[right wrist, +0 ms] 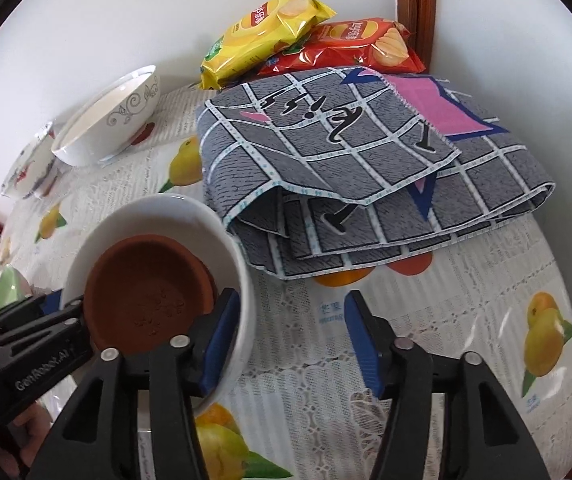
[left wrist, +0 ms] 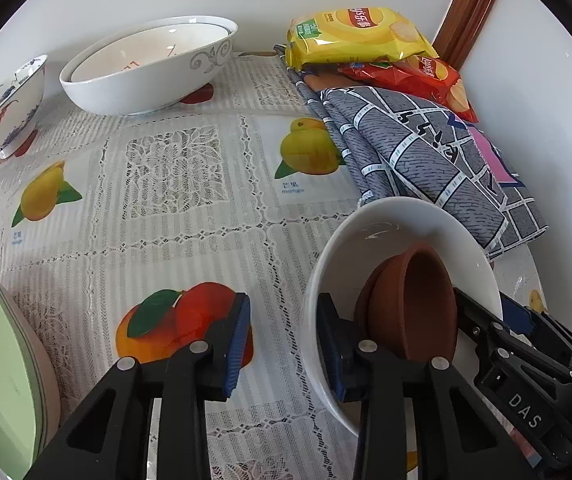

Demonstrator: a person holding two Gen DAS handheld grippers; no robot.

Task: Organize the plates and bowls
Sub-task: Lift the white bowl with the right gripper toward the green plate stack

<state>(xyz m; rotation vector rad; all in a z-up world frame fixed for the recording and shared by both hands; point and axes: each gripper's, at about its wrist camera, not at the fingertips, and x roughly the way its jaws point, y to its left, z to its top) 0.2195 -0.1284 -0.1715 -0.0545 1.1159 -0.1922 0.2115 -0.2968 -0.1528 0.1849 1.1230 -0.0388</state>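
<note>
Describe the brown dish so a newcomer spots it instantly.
Find the folded grey checked cloth by the wall. Just in front sits a plain white bowl. The brown dish lies tilted inside it, the only matte, earth-coloured piece among glossy crockery.

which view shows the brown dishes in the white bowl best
The right wrist view: it looks down into the brown dishes, showing the top one's whole inside. The left wrist view catches them edge-on, tilted inside the white bowl.
</note>
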